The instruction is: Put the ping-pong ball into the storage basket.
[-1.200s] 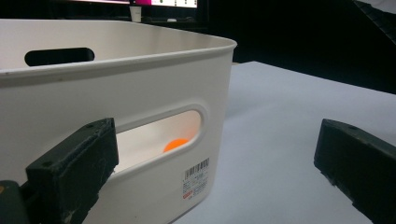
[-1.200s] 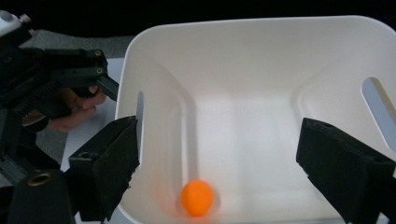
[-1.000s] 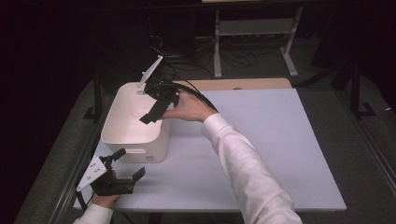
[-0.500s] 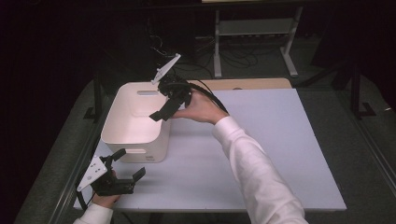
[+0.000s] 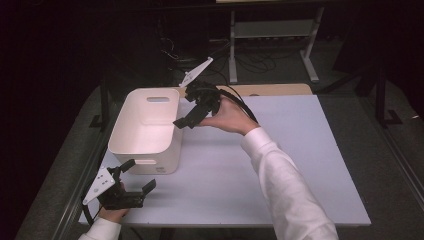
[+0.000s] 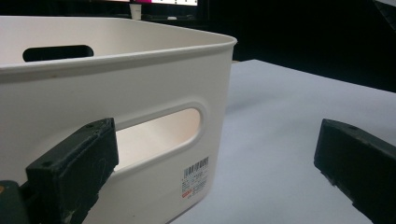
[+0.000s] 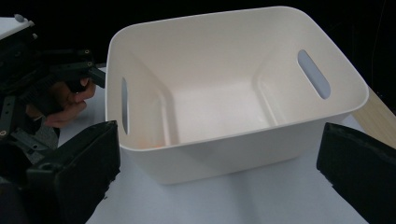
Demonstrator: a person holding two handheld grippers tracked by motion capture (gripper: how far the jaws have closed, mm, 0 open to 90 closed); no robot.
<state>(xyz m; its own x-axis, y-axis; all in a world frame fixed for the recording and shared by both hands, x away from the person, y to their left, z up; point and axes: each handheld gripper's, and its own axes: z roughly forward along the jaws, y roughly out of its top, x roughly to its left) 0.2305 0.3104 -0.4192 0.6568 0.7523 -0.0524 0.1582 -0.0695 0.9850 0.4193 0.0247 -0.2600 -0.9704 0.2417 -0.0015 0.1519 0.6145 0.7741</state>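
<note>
- The bin (image 5: 147, 125) is a white plastic tub standing upright on the left part of the worktop (image 5: 280, 165), its open top facing up.
- It looks light and fairly stiff, with thin smooth walls that could slip between flat pads; I judge it will slide or tip easily if pushed at one corner.
- Good places to take hold: the rolled rim, or the slot handles cut into the end walls. One slot (image 6: 159, 135) is on the near wall, just above a barcode sticker (image 6: 196, 175); the other slot (image 5: 158, 99) is on the far wall.
- The inside is bare in the right gripper view: white floor and walls, nothing lying in it, apart from a faint orange tint low on one wall that I cannot identify.
- The left tongs (image 5: 134, 186) rest at the near left edge of the worktop, just in front of the bin's near wall, jaws spread wide and holding nothing.
- The right tongs (image 5: 192, 116) hover at the bin's far right corner, just beside the rim, jaws wide apart and also holding nothing.
</note>
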